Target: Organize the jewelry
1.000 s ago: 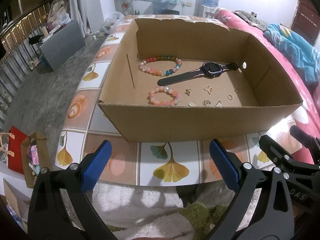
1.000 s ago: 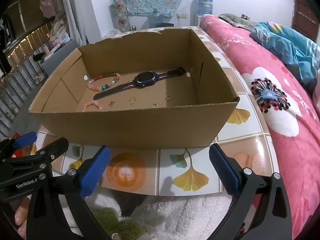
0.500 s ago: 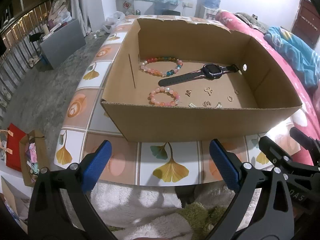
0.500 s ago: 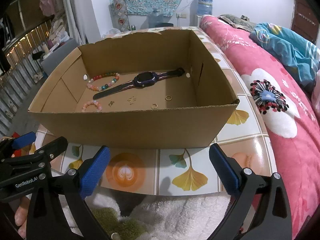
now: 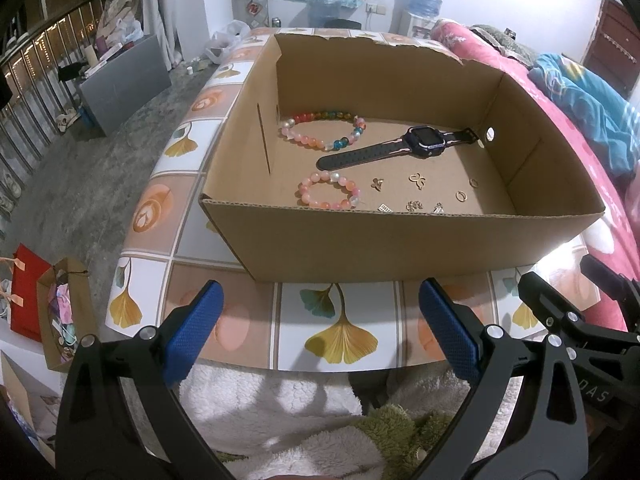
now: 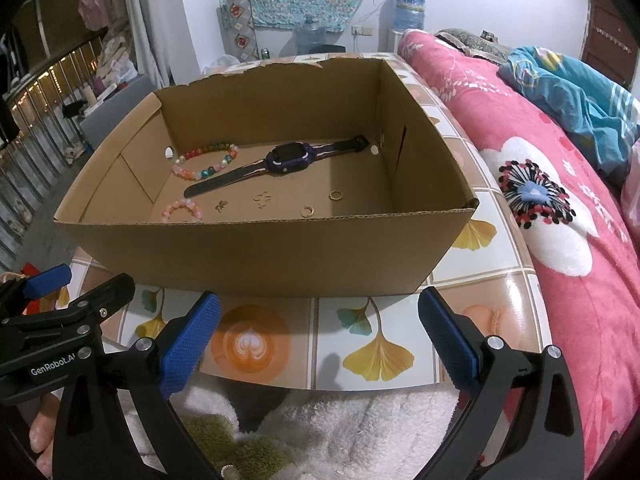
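An open cardboard box stands on a tiled table. Inside lie a multicoloured bead bracelet, a pink bead bracelet, a dark watch, two gold rings and several small gold charms. My left gripper is open and empty, just in front of the box. My right gripper is open and empty, also in front of the box. Each gripper shows at the edge of the other's view.
The table has ginkgo-leaf tiles. A pink floral bed lies to the right. White fluffy cloth lies below the grippers. Paper bags stand on the floor at left.
Both grippers have risen slightly and tilted, so more of the box floor shows. Nothing in the box has moved.
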The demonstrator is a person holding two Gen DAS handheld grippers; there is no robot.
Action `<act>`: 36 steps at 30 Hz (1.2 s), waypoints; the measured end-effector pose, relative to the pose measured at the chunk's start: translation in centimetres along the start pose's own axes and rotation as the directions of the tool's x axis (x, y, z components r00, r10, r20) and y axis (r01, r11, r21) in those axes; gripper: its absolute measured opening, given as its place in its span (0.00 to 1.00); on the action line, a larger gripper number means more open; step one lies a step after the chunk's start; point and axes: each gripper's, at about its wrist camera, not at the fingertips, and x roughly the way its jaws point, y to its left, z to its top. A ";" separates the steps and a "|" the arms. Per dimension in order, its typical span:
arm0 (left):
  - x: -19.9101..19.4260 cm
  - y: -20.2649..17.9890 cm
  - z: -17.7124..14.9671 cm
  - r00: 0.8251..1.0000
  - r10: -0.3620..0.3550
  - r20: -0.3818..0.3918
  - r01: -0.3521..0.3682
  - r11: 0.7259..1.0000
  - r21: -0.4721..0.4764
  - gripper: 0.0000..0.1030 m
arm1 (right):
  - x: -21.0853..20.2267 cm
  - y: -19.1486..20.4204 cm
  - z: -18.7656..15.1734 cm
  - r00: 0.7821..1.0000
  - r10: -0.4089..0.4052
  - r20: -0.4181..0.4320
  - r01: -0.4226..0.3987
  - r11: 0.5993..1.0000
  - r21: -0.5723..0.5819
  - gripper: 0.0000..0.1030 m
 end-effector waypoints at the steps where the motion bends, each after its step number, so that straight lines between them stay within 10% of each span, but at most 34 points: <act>1: 0.0 0.0 0.0 1.000 0.001 -0.001 -0.001 1.000 0.000 0.92 | 0.0 0.0 0.0 1.000 0.000 0.000 0.000 1.000 0.000 0.94; 36: 0.2 -0.1 -0.2 1.000 0.007 -0.009 -0.007 1.000 -0.003 0.92 | 0.6 -0.2 -0.5 1.000 0.000 -0.016 0.001 1.000 0.009 0.94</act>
